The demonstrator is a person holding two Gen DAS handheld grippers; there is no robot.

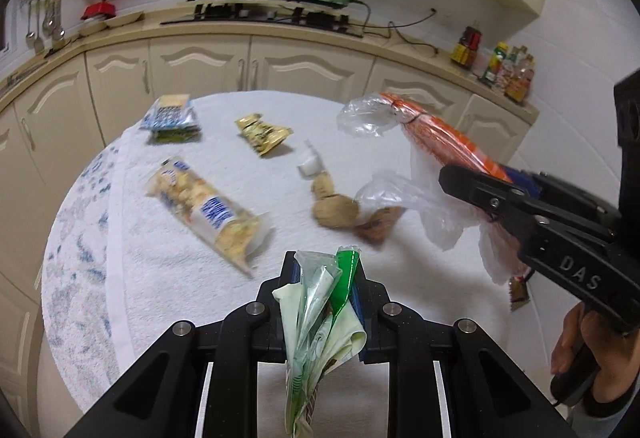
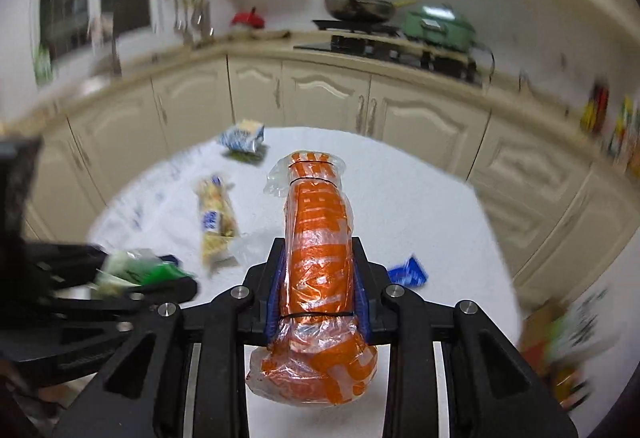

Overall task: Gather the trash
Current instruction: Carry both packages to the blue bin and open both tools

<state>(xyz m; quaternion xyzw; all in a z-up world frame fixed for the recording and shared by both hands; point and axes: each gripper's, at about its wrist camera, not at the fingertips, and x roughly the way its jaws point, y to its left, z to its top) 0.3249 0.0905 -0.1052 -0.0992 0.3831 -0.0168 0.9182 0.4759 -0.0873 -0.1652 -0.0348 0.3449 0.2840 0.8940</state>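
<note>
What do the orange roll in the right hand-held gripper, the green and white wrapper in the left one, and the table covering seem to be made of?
Orange roll: likely thin plastic film, glossy and crinkled, sleeved in clear plastic with dark bands around it.
Green and white wrapper: plastic film, partly see-through, shiny and creased.
Table covering: apparently terry cloth, matte white with a nubby pile.

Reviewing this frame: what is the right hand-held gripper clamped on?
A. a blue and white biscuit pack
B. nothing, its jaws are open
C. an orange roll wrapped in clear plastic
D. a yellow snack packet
C: in the right wrist view the right hand-held gripper has its jaws closed on the orange roll wrapped in clear plastic, lifted above the table.
</note>
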